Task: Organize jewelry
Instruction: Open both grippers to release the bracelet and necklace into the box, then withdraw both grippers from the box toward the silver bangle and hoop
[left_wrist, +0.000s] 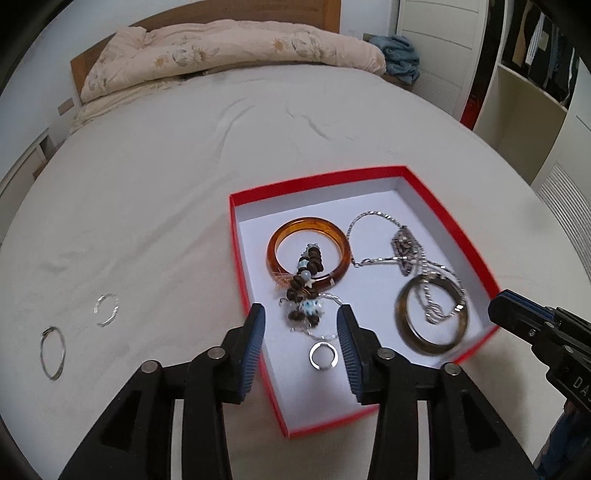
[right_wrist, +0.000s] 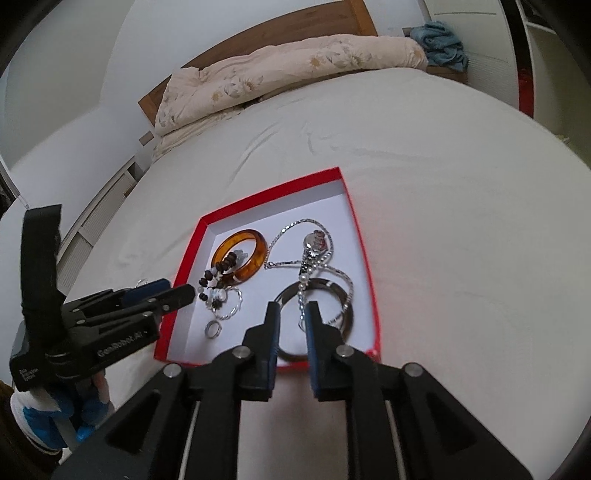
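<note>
— While the left gripper hangs over the near end of the red box, jaws apart and nothing between them, I'd say a drop-off is just done: that small silver ring lies loose on the box's white floor right under it
— And the right gripper?
— Over the box's near right part, above the dark bangle; its jaws stand only slightly apart and I see nothing pinched in them
— What's already inside?
— An amber bangle toward the box's far left, a beaded bracelet lying across it, a silver chain necklace draped to the box's right side over the dark bangle
— So what's left?
— Two pieces lie on the white bedsheet, well left of the box: a thin silver hoop and an open silver ring. Next, I reckon, the left one must swing out left, come down on one of them and nip thin wire off soft cloth without grabbing the sheet
</note>
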